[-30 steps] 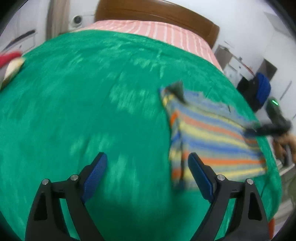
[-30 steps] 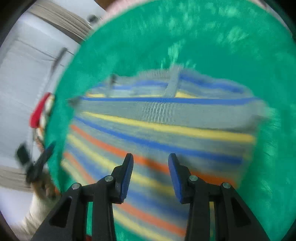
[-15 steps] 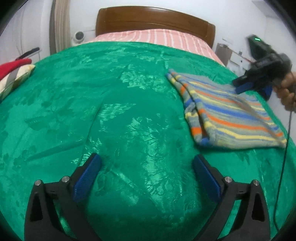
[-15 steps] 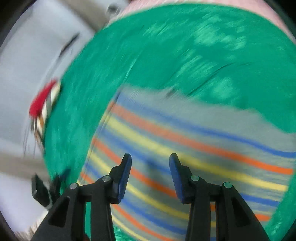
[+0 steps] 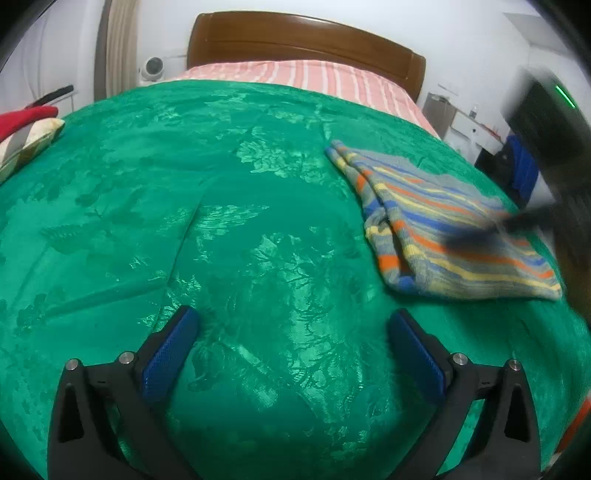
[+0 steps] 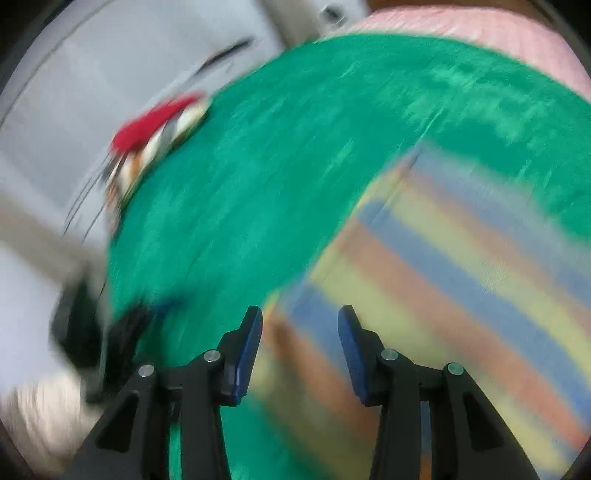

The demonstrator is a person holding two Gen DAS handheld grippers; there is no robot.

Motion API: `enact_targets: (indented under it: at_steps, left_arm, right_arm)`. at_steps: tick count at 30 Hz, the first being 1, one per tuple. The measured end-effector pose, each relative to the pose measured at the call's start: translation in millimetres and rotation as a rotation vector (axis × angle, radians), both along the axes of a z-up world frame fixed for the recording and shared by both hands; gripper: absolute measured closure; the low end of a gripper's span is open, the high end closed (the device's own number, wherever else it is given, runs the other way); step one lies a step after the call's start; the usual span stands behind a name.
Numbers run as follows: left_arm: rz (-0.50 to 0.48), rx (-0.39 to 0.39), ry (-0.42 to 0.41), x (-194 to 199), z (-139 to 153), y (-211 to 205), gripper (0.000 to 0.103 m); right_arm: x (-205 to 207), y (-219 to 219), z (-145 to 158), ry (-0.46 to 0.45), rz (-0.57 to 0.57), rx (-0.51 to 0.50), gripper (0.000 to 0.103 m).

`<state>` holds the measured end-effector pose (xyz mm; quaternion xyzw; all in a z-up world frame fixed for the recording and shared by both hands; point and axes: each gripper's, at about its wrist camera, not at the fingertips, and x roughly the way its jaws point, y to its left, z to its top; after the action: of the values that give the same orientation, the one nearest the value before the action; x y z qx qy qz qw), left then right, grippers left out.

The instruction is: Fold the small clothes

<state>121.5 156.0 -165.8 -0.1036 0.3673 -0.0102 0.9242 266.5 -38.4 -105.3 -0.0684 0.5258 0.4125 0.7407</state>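
Note:
A folded striped garment (image 5: 443, 221), grey with orange, blue and yellow bands, lies on the right of the green bedspread (image 5: 184, 184). My left gripper (image 5: 292, 312) hovers over bare bedspread to the garment's left. Its jaws are opening wide and nothing is between them. In the blurred right wrist view, my right gripper (image 6: 299, 310) hangs over the garment's (image 6: 443, 277) left edge. Its blue pads (image 6: 245, 350) stand apart with no cloth pinched. The right gripper's body (image 5: 554, 147) is a dark blur above the garment's right half.
A red and patterned pile of clothes (image 5: 26, 129) sits at the bed's left edge. A pink striped sheet (image 5: 314, 74) and a wooden headboard (image 5: 306, 33) are at the far end. Furniture stands beyond the bed's right edge.
My left gripper's jaws have spread wider and it has sunk a little. My right gripper has swept sideways across the striped garment and rolled, so the stripes now run diagonally in its view.

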Motion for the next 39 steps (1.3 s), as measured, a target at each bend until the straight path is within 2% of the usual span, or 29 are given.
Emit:
enact_targets:
  at_steps: [2, 3, 5, 7, 9, 10, 12, 14, 16, 18, 20, 22, 24, 25, 27, 29, 32, 34, 35, 37, 39]
  left_arm:
    - [0.002, 0.004, -0.002, -1, -1, -1, 0.001]
    - [0.002, 0.007, -0.004, -2, -1, -2, 0.001]
    - [0.003, 0.015, -0.007, -4, -2, -3, 0.001]
    - [0.004, 0.023, -0.008, -5, -3, -5, 0.001]
    - [0.006, 0.030, -0.007, -5, -3, -6, 0.001]
    - [0.006, 0.036, -0.006, -5, -3, -7, 0.001]
    - [0.008, 0.043, -0.004, -5, -3, -9, 0.001]
    - [0.010, 0.052, -0.002, -6, -2, -10, 0.001]
    - [0.014, 0.063, 0.000, -8, -2, -12, 0.001]
    - [0.017, 0.075, 0.001, -10, -3, -14, 0.001]
    - [0.025, 0.087, 0.012, -10, -1, -16, 0.001]
    - [0.053, 0.122, 0.046, -12, 3, -21, 0.001]
    - [0.062, 0.145, 0.067, -20, 16, -34, 0.002]
    - [0.038, 0.145, 0.054, -26, 24, -44, 0.002]
    - [-0.071, 0.170, 0.009, -34, 47, -83, 0.002]
    - [-0.220, 0.226, -0.021, -37, 67, -138, 0.002]
    - [-0.476, 0.305, -0.055, -37, 82, -233, 0.002]
    - [-0.646, 0.336, -0.054, -31, 78, -300, 0.002]
    - [-0.691, 0.339, -0.053, -28, 75, -321, 0.004]
    - [-0.733, 0.363, -0.039, -13, 62, -365, 0.012]
    - [-0.740, 0.375, 0.040, 10, 41, -399, 0.022]
  right_arm:
    - [-40, -8, -17, 0.089, 0.055, -0.014, 0.060]
    - [-56, -14, -19, 0.093, 0.082, -0.011, 0.060]
    - [-88, -37, -7, 0.019, 0.090, -0.017, 0.060]
    - [-95, -75, 9, -0.063, 0.005, 0.003, 0.060]
    - [-87, -132, 21, -0.146, -0.169, 0.007, 0.060]
    - [-83, -148, 23, -0.162, -0.221, 0.000, 0.060]
    - [-71, -193, 16, -0.152, -0.344, -0.041, 0.060]
    - [-67, -226, -5, -0.096, -0.416, -0.122, 0.060]
    - [-85, -253, -22, -0.064, -0.470, -0.170, 0.063]
    - [-114, -276, -25, -0.054, -0.524, -0.105, 0.063]
    - [-148, -290, -19, -0.096, -0.583, -0.060, 0.062]
    - [-177, -306, -14, -0.149, -0.632, -0.020, 0.054]
    - [-205, -319, -12, -0.198, -0.698, 0.030, 0.051]
    - [-216, -325, -14, -0.212, -0.729, 0.058, 0.050]
    - [-236, -345, -13, -0.231, -0.791, 0.127, 0.050]
    - [-241, -361, -11, -0.251, -0.858, 0.202, 0.050]
    - [-239, -393, -13, -0.248, -0.938, 0.276, 0.049]
    - [-236, -403, -15, -0.243, -0.970, 0.314, 0.049]
    - [-237, -405, -12, -0.250, -0.981, 0.326, 0.049]
    - [-239, -415, -11, -0.259, -0.987, 0.342, 0.049]
    - [-246, -421, -11, -0.266, -0.995, 0.349, 0.048]
